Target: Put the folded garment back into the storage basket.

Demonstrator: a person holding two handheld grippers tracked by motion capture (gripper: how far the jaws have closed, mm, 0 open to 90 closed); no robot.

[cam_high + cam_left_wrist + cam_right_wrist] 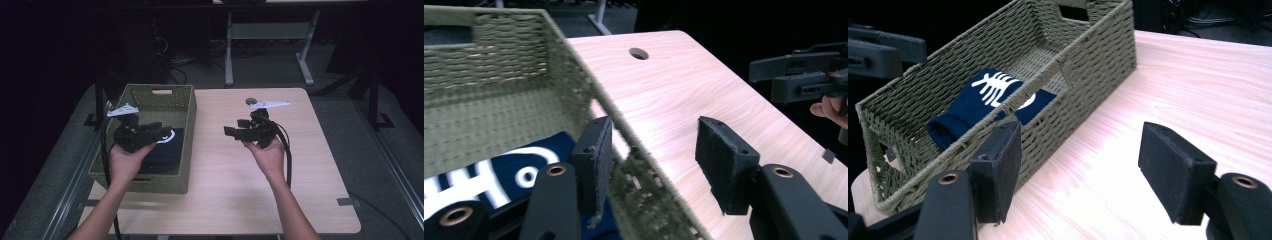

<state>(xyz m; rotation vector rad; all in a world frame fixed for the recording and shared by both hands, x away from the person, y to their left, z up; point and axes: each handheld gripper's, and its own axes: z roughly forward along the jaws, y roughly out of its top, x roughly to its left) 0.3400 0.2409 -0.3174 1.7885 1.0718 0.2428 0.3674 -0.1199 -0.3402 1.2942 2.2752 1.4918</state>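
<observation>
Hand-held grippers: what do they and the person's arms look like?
Both the left hand-held gripper and the right hand-held gripper are black, with flat rectangular padded jaws, a pale grey three-cornered top plate and a trailing black cable. Forearms are bare, no sleeves in view.

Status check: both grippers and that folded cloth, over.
Left gripper open over basket. Right gripper open above table. Navy cloth lies in basket, released. Nothing in the way.
</observation>
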